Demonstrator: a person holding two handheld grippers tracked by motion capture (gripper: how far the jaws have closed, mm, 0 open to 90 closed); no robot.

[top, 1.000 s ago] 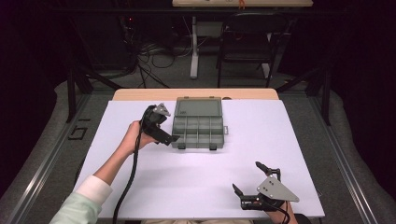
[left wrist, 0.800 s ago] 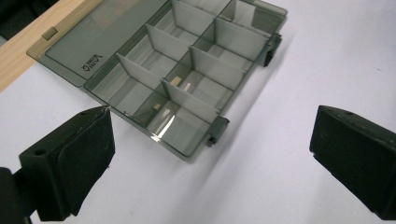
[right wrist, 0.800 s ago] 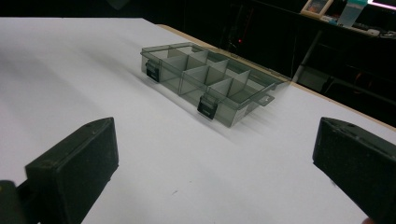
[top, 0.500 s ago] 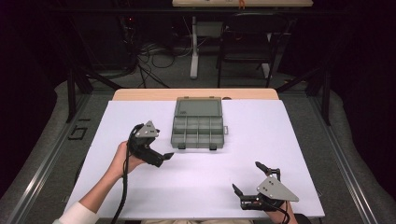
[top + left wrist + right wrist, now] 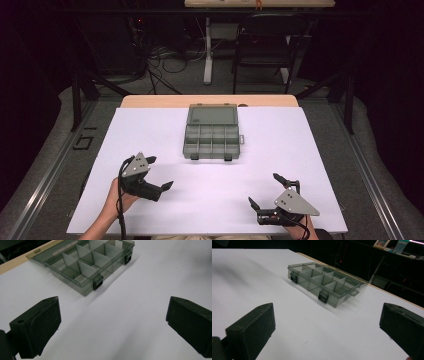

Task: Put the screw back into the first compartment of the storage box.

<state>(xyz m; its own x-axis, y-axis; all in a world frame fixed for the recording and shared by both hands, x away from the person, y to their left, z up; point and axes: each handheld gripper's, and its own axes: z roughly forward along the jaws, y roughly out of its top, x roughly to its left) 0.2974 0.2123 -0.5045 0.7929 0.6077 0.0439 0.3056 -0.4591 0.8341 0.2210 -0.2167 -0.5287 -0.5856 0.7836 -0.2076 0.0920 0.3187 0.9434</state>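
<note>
At twelve o'clock on the white table (image 5: 310, 150) lies the open compartment box (image 5: 211, 141), lid flat behind, long axis running twelve to six, latches facing six. Left gripper (image 5: 159, 173) and right gripper (image 5: 264, 189) gape wide, holding nothing; the compartments' contents are hard to make out.

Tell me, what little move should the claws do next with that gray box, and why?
Probably bring the left claw forward again toward the organizer box. The box sits open with bare compartments, its lid lying flat behind and two latches at the near edge. Both claws, the right claw too, are open, hold nothing and rest near the table's front edge, well apart from the box.
</note>
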